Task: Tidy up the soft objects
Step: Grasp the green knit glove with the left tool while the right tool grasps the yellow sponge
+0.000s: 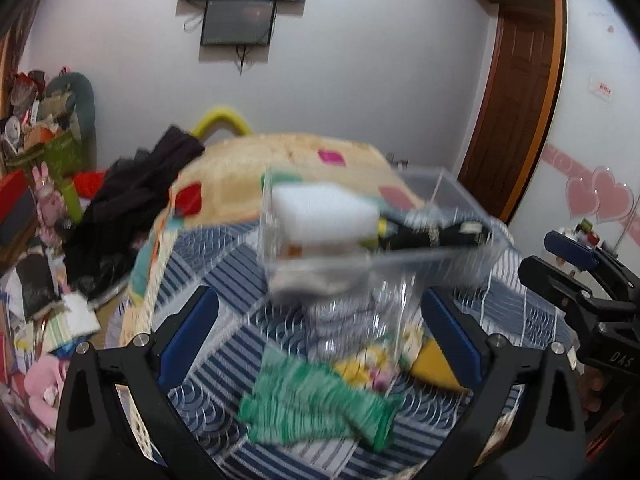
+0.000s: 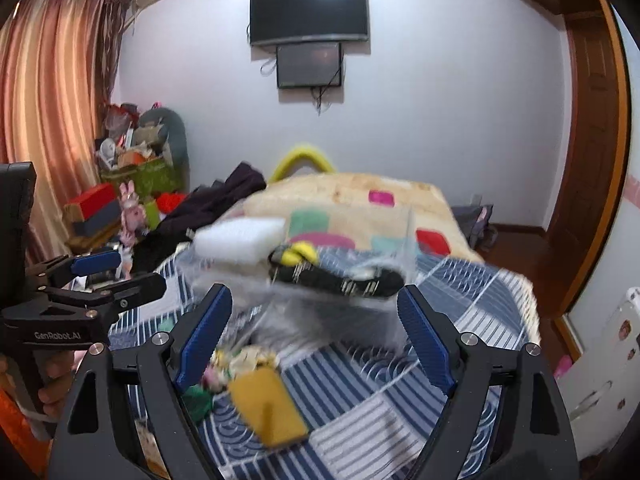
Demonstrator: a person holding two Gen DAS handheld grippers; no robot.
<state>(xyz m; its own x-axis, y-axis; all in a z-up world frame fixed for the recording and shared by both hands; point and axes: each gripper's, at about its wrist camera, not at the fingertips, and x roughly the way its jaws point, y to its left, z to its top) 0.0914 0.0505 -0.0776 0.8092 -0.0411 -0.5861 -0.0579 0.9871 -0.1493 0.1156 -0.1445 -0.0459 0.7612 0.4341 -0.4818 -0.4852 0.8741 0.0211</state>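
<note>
A clear plastic box (image 1: 400,248) stands on the blue striped quilt (image 1: 224,252). It holds a white sponge (image 1: 320,212) and a black sock with yellow trim (image 1: 432,236). In front of it lie a green cloth (image 1: 316,404), a yellow sponge (image 1: 436,364) and a small flowery item (image 1: 372,364). My left gripper (image 1: 320,308) is open and empty, short of the box. My right gripper (image 2: 314,300) is open too, with nothing pressed between its pads; the box (image 2: 320,264), blurred, sits just past its tips. The yellow sponge (image 2: 268,408) lies below it.
A pile of dark clothes (image 1: 132,200) and a beige blanket with coloured patches (image 1: 300,160) cover the far part of the bed. Toys and boxes (image 1: 44,136) crowd the left side. A wooden door (image 2: 592,152) is on the right, and a TV (image 2: 308,12) on the wall.
</note>
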